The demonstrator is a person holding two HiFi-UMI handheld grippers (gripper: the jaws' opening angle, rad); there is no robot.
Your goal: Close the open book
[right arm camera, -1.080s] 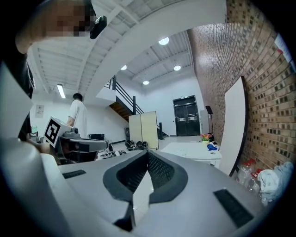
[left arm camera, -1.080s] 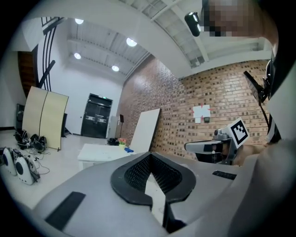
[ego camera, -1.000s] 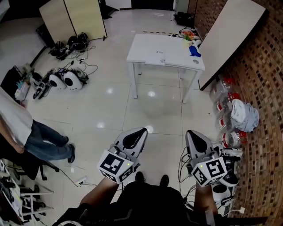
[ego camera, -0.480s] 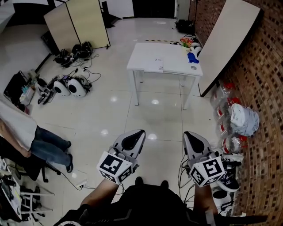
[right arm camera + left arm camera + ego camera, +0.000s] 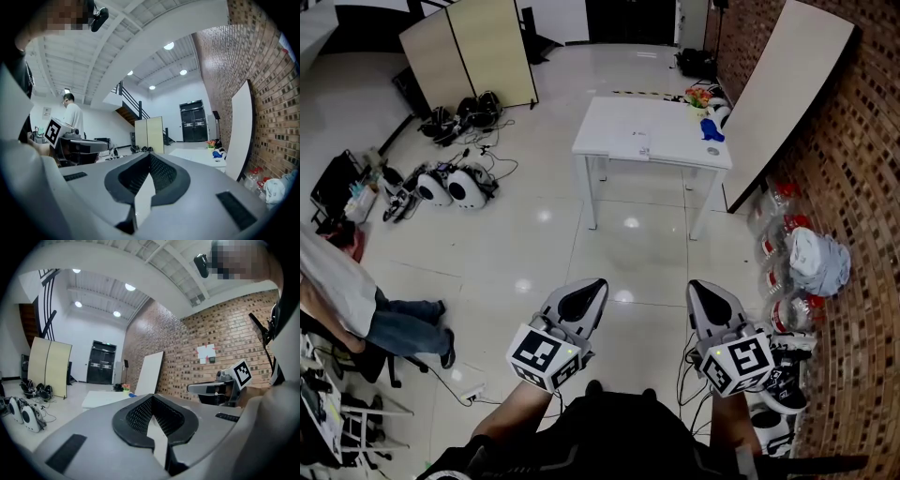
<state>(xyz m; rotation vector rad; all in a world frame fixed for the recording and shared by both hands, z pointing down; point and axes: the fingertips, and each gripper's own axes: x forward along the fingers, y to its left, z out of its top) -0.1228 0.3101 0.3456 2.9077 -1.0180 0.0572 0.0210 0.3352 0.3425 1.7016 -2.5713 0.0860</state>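
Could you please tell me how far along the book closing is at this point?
Nothing looks done. The left tool and right tool are shut, empty, held over the floor short of the white table. A flat pale item there may be the book, too small to judge. Approaching and closing it remain.

Glossy floor (image 5: 534, 234), brick wall (image 5: 853, 216), white table (image 5: 661, 127)

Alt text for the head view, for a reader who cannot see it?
The left gripper and right gripper, both shut and empty, are held above a glossy floor, far from a white table beside a brick wall. A flat pale item, possibly the book, lies on the table; a person is at the left edge.
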